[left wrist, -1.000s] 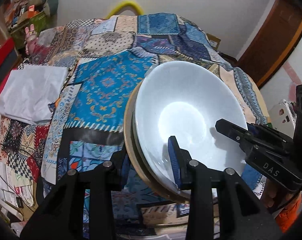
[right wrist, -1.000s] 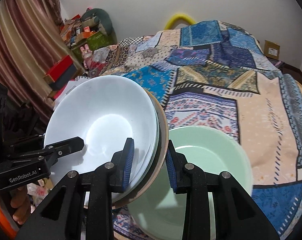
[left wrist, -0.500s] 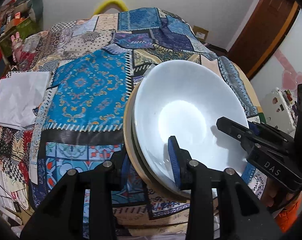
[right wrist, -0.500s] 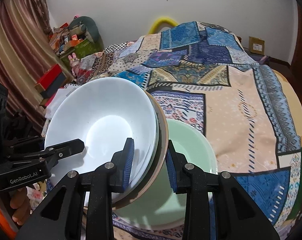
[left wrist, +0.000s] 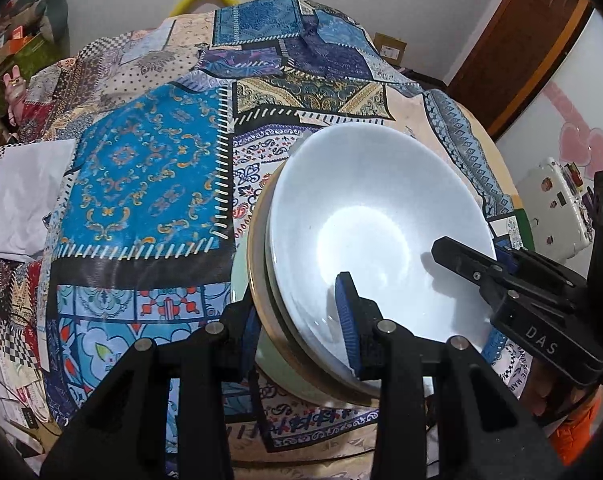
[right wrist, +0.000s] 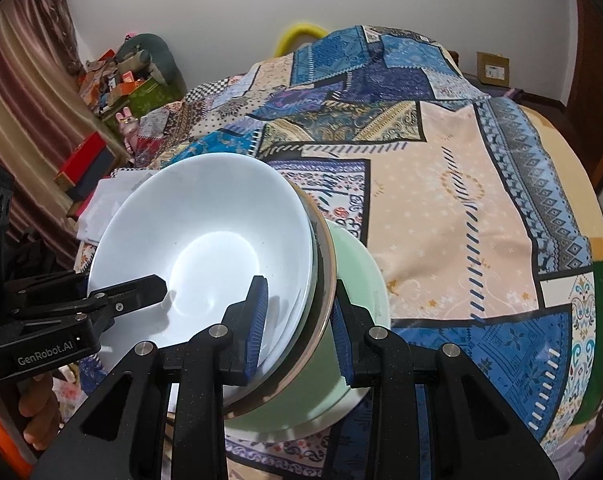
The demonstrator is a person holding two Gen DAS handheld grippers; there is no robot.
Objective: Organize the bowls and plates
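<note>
Stacking step: you held the bowl stack by opposite rims, left gripper and right gripper each clamped, directly over the green bowl. Next, judged: lower level, then release.
</note>
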